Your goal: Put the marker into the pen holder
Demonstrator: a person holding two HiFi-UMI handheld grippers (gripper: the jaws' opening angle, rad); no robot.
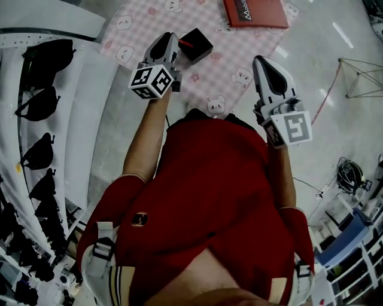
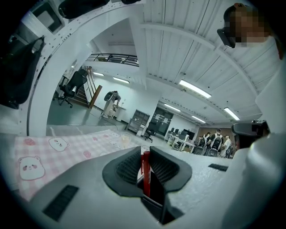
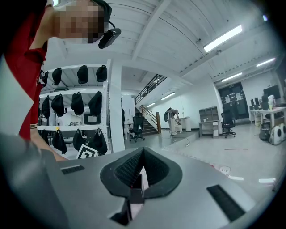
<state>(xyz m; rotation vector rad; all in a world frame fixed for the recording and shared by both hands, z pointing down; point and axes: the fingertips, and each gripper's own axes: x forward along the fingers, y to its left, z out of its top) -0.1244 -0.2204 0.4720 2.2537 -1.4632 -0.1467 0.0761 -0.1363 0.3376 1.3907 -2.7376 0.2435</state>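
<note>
Nearest the head camera, a red shirt (image 1: 209, 179) and two bare forearms reaching out over a table.

Just beyond, on the person's right, the right gripper (image 1: 260, 61), pressed together and pinching nothing, hanging over the near edge of the pink checked cloth (image 1: 203, 83). Well apart from the work, and best left there as the idle one.

On the left, the left gripper (image 1: 171, 40), closed on the red marker (image 1: 186, 43). Seen along its own jaws (image 2: 146, 154), the marker (image 2: 145, 172) standing upright between the ribbed pads (image 2: 129, 170), gripped along its shaft.

Directly behind it, the black pen holder (image 1: 197, 48) on the cloth, with the marker's free end right at its mouth. Whether the tip is already inside: impossible to tell from here.

Judged from this, the final step: lowering and letting go. Done well by keeping the marker upright and centred over the opening, easing it down until most of the shaft is below the rim, then parting the jaws only slightly so neither pad nudges the light holder. Withdraw straight up, not sideways. Main risk: catching the rim and tipping or sliding the holder.

Farthest off, a red book (image 1: 254, 12) at the cloth's far edge, clear of the action.
</note>
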